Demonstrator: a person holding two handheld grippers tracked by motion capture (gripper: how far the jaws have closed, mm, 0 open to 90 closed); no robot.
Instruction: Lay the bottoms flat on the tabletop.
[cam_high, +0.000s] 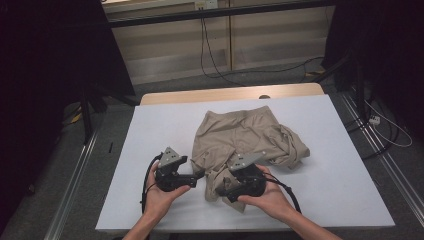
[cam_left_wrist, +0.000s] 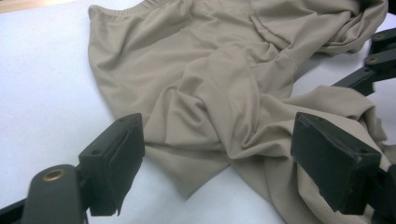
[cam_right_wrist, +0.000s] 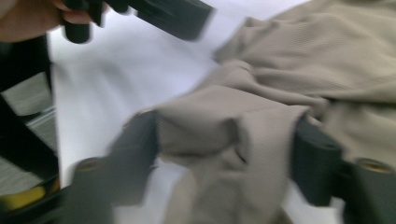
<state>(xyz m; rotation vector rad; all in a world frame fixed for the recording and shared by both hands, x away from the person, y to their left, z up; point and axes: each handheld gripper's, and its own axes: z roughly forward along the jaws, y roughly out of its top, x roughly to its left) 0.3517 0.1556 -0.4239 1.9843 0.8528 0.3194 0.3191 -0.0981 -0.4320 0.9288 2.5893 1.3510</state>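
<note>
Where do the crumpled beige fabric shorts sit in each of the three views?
High view: crumpled beige fabric shorts at table centre.
Left gripper view: upper middle, spreading rightward.
Right gripper view: centre and right, bunched between the jaws.
Shared landmark: the white table top beneath them.

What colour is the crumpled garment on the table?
The garment is plain beige, with no pattern. It shows best in the left gripper view.
</note>
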